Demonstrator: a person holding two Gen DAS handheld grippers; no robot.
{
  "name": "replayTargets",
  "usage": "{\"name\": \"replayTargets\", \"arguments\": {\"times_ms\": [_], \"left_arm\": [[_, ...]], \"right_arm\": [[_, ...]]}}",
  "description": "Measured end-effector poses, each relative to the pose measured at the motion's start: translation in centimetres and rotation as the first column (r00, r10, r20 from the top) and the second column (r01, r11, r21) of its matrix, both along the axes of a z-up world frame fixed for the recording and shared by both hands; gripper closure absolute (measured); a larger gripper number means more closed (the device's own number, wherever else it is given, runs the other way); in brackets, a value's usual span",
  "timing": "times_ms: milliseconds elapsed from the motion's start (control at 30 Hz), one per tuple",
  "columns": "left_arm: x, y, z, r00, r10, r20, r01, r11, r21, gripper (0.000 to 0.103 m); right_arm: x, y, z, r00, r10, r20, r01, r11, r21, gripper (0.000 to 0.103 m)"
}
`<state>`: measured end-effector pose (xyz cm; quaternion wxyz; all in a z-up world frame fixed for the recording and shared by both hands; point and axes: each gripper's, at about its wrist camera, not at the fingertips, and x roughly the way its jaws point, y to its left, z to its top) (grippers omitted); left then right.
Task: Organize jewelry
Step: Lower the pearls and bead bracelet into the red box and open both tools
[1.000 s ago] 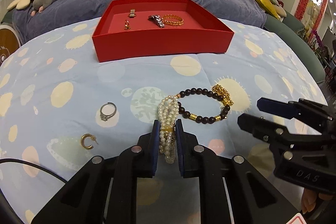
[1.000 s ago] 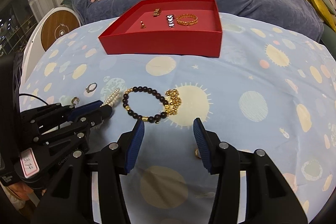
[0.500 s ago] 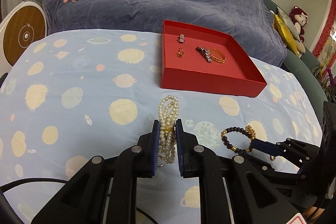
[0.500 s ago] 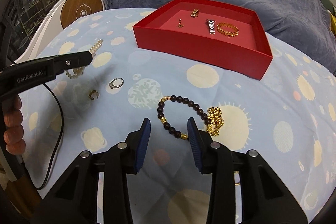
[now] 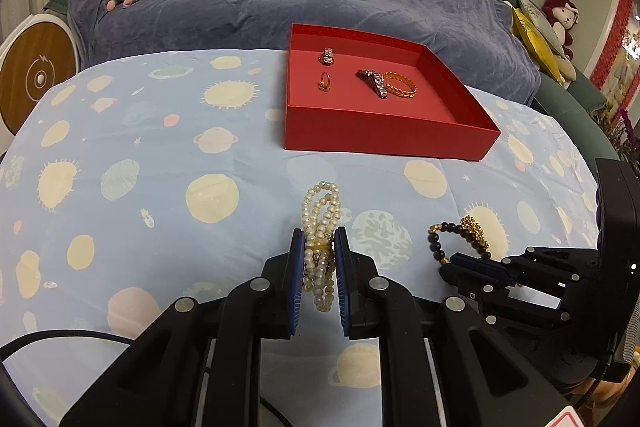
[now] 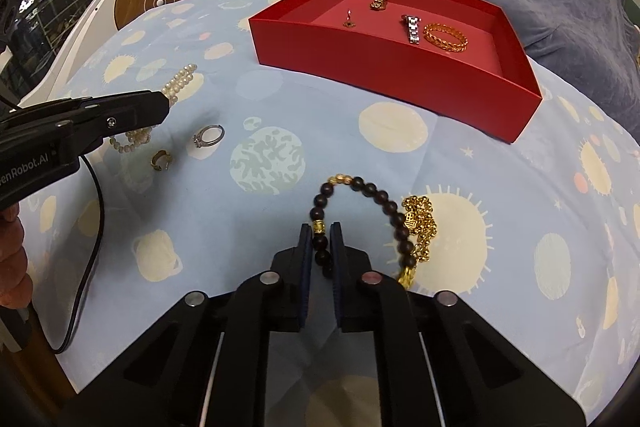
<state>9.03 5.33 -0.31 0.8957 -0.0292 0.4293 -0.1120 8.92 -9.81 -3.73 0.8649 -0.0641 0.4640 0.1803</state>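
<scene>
Pearl bracelet (image 5: 320, 247) pinched in left gripper (image 5: 319, 259); dark bead bracelet (image 6: 360, 211) pinched in right gripper (image 6: 321, 247). Carry toward red tray (image 5: 384, 143) at one o'clock, lifting clear of rim, avoiding gold chain (image 6: 418, 227) snag.

Glossy pearl bracelet (image 5: 320, 227), shiny gold bangle (image 6: 445, 36), matt, perhaps cardboard, red tray (image 5: 384, 131), printed cloth (image 5: 140, 167).
</scene>
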Motion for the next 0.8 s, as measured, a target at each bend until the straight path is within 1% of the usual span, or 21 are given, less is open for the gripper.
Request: {"name": "replayTargets", "arguments": {"times_ms": [100,200,400,500,567,667,733,800], "left_arm": [[0.0,-0.1,-0.2,1.000,0.002,-0.001,-0.002,1.000,0.012,0.091],[0.1,-0.1,-0.3,1.000,0.005,0.001,-0.005,1.000,0.024,0.091],[0.1,-0.1,-0.3,1.000,0.005,-0.002,-0.005,1.000,0.025,0.091],[0.2,-0.1,-0.1,1.000,0.003,0.004,-0.003,1.000,0.021,0.091],[0.5,-0.1,0.5,1.000,-0.003,0.010,0.003,1.000,0.016,0.091],[1.5,-0.2,2.4,0.999,-0.025,0.025,0.025,1.000,0.003,0.091],[2.7,-0.5,3.8,0.998,-0.037,0.053,0.036,0.999,0.012,0.091],[4.1,-1.1,5.1,0.996,-0.057,0.067,0.056,0.998,0.015,0.091]], "right_arm": [[0.0,-0.2,0.2,1.000,-0.010,-0.004,0.010,1.000,0.021,0.096],[-0.1,-0.7,1.0,1.000,-0.027,0.006,0.026,0.998,0.056,0.096],[-0.4,-2.5,3.5,0.996,-0.081,0.041,0.075,0.989,0.130,0.096],[-0.7,-3.7,5.4,0.990,-0.115,0.076,0.101,0.981,0.167,0.096],[-0.7,-4.6,7.1,0.985,-0.142,0.099,0.121,0.974,0.194,0.096],[0.0,-6.3,9.9,0.975,-0.179,0.133,0.146,0.963,0.227,0.096],[1.4,-7.4,11.6,0.969,-0.200,0.147,0.160,0.956,0.244,0.096],[3.2,-8.1,13.0,0.961,-0.218,0.170,0.174,0.955,0.241,0.096]]}}
